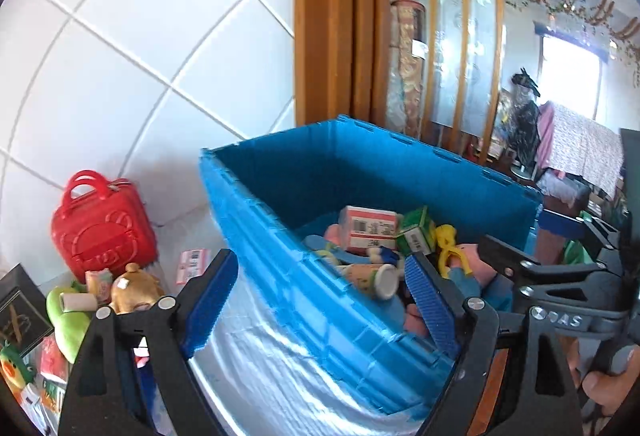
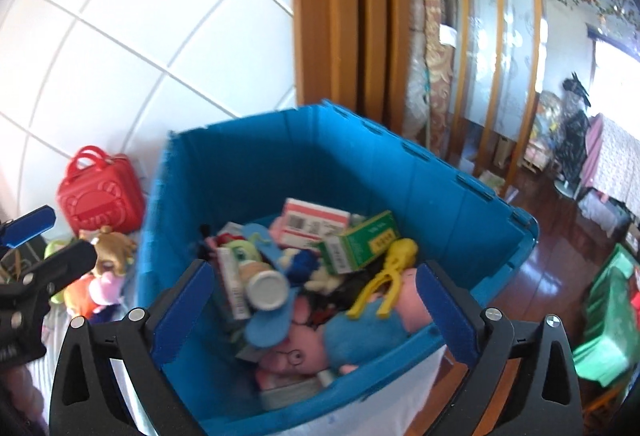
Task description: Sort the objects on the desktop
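Both grippers wide, empty. Right gripper (image 2: 314, 312) sits over the bin (image 2: 400, 172); unsorted toy pile (image 1: 100, 296) lies left of left gripper (image 1: 316, 300), the nearer one.

bin (image 2: 240, 172): boxes, plush toys inside | case (image 2: 100, 192): left of bin (against wall) | toys (image 1: 132, 290): before case

Both fisheye cameras sit close above the table, each angled downward along its own gripper's fingers toward the tiled far wall. The left wrist view looks from beside the blue bin (image 1: 320, 236), over its left wall. The right wrist view looks almost straight into it. Both share the bin, the red case (image 1: 102, 228), and, somewhat blurred, the wooden doorframe (image 2: 332, 16).
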A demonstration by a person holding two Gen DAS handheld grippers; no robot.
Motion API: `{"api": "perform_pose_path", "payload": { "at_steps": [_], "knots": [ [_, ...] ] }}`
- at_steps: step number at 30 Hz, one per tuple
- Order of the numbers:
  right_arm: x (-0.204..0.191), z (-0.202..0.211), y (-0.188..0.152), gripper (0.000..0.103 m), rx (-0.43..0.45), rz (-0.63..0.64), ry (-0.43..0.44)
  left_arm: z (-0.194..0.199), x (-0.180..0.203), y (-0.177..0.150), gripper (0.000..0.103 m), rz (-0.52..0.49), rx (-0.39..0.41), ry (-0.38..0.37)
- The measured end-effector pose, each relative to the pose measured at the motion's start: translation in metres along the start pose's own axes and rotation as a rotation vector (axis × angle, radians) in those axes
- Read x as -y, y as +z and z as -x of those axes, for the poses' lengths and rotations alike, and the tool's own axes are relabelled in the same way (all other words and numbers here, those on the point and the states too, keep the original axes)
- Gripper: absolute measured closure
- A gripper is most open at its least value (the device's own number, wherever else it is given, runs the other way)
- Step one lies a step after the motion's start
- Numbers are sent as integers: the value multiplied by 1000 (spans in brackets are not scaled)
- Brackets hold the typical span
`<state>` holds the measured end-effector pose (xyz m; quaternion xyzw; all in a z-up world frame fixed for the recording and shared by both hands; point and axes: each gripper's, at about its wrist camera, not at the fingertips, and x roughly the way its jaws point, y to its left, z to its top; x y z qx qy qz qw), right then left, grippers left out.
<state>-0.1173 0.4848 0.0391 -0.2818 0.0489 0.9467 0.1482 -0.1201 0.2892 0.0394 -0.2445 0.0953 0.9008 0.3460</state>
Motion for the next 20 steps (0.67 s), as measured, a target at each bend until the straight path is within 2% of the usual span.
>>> {"api": "perform_pose_path", "payload": {
  "at_steps": [3, 7, 13, 20],
  "knots": [
    [-26, 16, -6, 0, 18, 18, 18, 5, -16, -7, 17, -12, -22, 72],
    [-61, 28, -12, 0, 11, 41, 19, 15, -35, -20, 17, -13, -30, 122],
    [-103, 40, -26, 0, -14, 63, 26, 37, -60, -33, 17, 0, -29, 151],
    [-127, 44, -33, 0, -47, 54, 41, 54, -81, -41, 17, 27, -20, 166]
  ]
}}
